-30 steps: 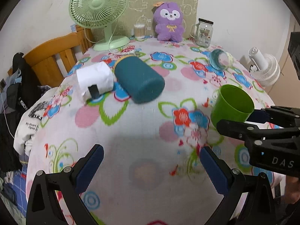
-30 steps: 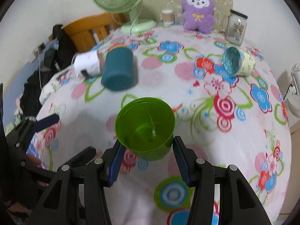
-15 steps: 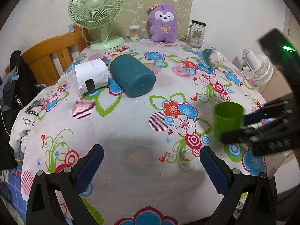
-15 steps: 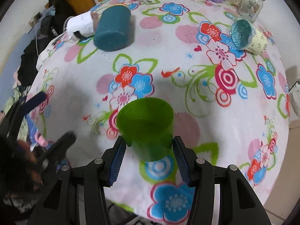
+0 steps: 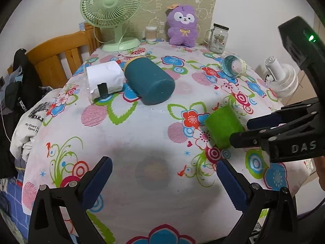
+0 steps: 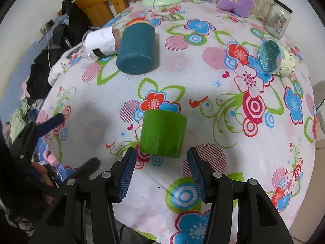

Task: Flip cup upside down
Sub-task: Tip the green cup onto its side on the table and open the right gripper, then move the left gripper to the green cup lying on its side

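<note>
Cup (image 5: 222, 129), green, sits on the tabletop (image 5: 126, 142) near its right edge, mouth apparently down, wider end at the cloth. Left wrist view: left tool (image 5: 162, 180) spread wide, holding nothing, low over the near edge. Right tool (image 5: 254, 130) comes in from the right; whether its pads touch the cup cannot be told from here. Teal cylinder (image 5: 149, 80) and white box (image 5: 104, 79) lie well apart from the cup, farther back.

Right wrist view: right tool (image 6: 161, 172) is released, jaws standing apart with the cup (image 6: 163, 133) just ahead of them, visible gaps both sides. Flip judged essentially done; only the retreat remains.

Risk: a pad clipping the cup wall on withdrawal could tip or drag it, and loose cloth would slide along with it. The edge is near.

Surface: floral cloth, wrinkled and draping off the sides. Room: green fan (image 5: 110, 6), plush (image 5: 183, 27), jar (image 5: 218, 38) along the back wall, tipped glass (image 6: 272, 58) on the right, wooden chair (image 5: 59, 61) with clothes on the left.
</note>
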A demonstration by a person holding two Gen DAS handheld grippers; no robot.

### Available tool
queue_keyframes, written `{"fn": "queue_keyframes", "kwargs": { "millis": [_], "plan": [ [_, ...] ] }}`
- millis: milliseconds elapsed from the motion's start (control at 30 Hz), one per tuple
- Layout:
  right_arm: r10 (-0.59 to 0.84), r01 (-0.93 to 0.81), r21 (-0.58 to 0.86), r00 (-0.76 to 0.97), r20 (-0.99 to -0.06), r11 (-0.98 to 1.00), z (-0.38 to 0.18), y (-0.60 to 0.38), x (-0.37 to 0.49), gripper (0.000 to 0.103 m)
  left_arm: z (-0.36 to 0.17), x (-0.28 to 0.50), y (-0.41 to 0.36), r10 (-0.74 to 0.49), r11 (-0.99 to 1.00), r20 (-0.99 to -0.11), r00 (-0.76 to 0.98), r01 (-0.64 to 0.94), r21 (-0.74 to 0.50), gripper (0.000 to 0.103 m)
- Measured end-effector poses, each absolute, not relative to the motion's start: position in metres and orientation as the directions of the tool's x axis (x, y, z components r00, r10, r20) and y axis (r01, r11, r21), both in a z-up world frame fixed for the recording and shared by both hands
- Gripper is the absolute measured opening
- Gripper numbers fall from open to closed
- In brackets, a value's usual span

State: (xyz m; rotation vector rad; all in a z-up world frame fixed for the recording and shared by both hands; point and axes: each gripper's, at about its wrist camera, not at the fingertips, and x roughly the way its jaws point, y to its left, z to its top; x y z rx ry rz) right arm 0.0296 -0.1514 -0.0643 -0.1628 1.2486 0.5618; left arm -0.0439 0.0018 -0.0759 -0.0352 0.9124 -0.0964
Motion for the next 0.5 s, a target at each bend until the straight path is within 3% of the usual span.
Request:
{"fn": "queue_keyframes", "kwargs": {
  "millis": [500],
  "plan": [
    [0.362, -0.381, 0.224, 0.343, -0.867, 0.897, -0.041, -0.235, 0.016, 0.063, -0.08, -0.025, -0.051, -0.151, 0.987, -0.789, 0.596, 0.139, -0.084, 0.103]
  ]
}}
